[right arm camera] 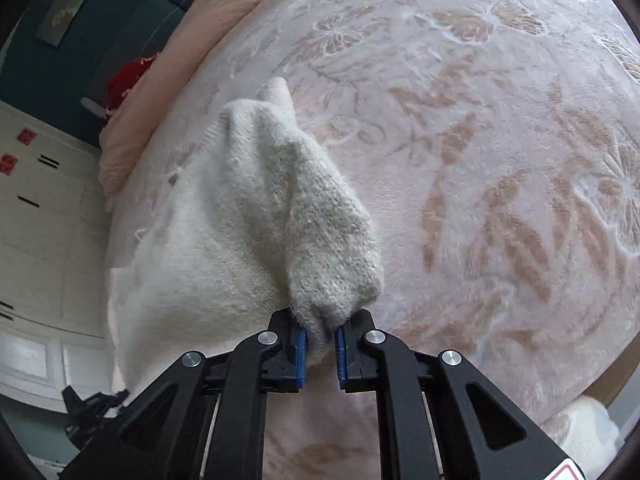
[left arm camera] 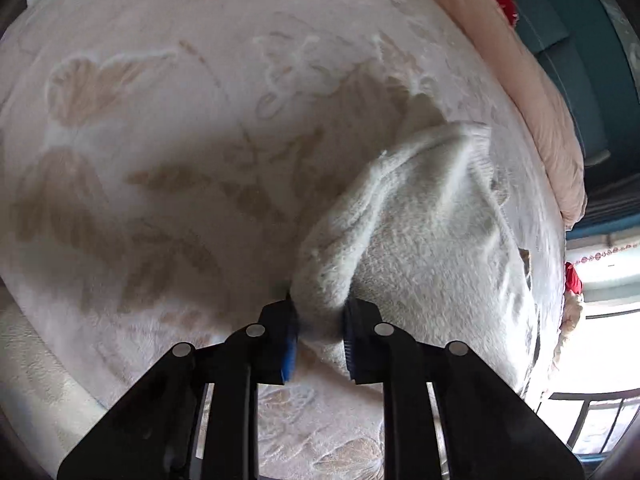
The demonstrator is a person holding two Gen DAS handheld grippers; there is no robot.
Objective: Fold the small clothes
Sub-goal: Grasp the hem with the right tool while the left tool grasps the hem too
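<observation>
Left gripper (left arm camera: pixel 320 338) clamped on white fuzzy knit garment (left arm camera: pixel 420 232), right gripper (right arm camera: pixel 322 344) pinching another bunch of it, floral blanket (left arm camera: pixel 160 140) beneath

Floral pink bedspread (left arm camera: pixel 160 160), teal headboard (left arm camera: pixel 580 60), bright window (left arm camera: pixel 600 340), white wardrobe (right arm camera: pixel 40 260).

Bed cover (left arm camera: pixel 160 120) lies bare and passable left of the white fuzzy garment (left arm camera: pixel 420 240) in the left wrist view; pink quilt roll (left arm camera: pixel 540 100) bounds the space beyond the garment, at bed's edge.
</observation>
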